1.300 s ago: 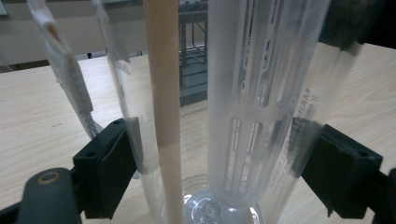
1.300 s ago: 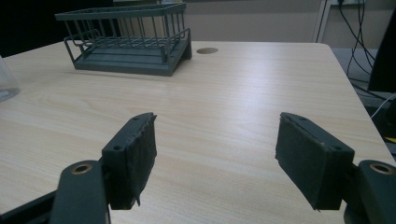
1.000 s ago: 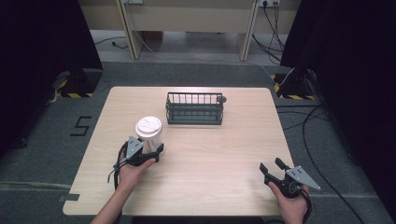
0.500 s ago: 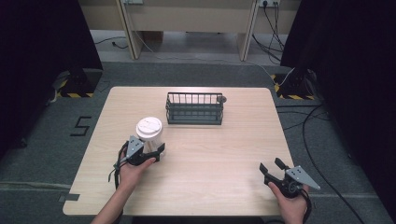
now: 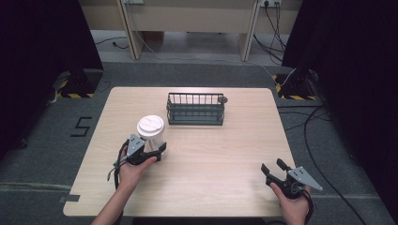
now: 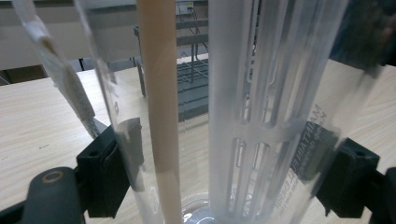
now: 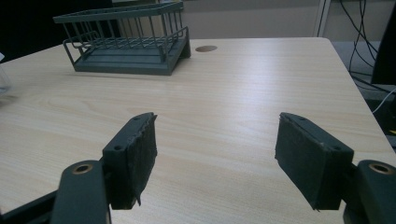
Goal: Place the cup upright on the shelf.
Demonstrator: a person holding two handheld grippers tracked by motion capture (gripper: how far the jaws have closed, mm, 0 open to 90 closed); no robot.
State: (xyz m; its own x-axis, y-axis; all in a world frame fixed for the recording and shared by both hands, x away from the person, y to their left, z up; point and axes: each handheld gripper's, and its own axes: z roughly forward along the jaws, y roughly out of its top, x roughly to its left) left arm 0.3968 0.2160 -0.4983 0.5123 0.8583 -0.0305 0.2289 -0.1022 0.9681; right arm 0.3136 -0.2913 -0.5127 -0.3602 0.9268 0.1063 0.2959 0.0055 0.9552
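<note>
A clear plastic cup with a white lid (image 5: pixel 150 127) stands on the left half of the wooden table (image 5: pixel 225 154). My left gripper (image 5: pixel 157 146) is shut on the cup's lower part. In the left gripper view the cup (image 6: pixel 261 116) sits between both pads of my left gripper (image 6: pixel 229 177), which press on its wall; a pale stick (image 6: pixel 159 116) and a white slotted piece show through it. My right gripper (image 5: pixel 272 165) hovers open near the front right corner. Its jaws (image 7: pixel 215 154) stand wide apart over bare wood.
A dark wire basket (image 5: pixel 195 108) stands at the back middle of the table, beyond the cup (image 6: pixel 196 79) and at the far left in the right gripper view (image 7: pixel 126 42). A small round hole (image 7: pixel 206 48) lies beside it. Cables lie on the floor to the right (image 5: pixel 319 126).
</note>
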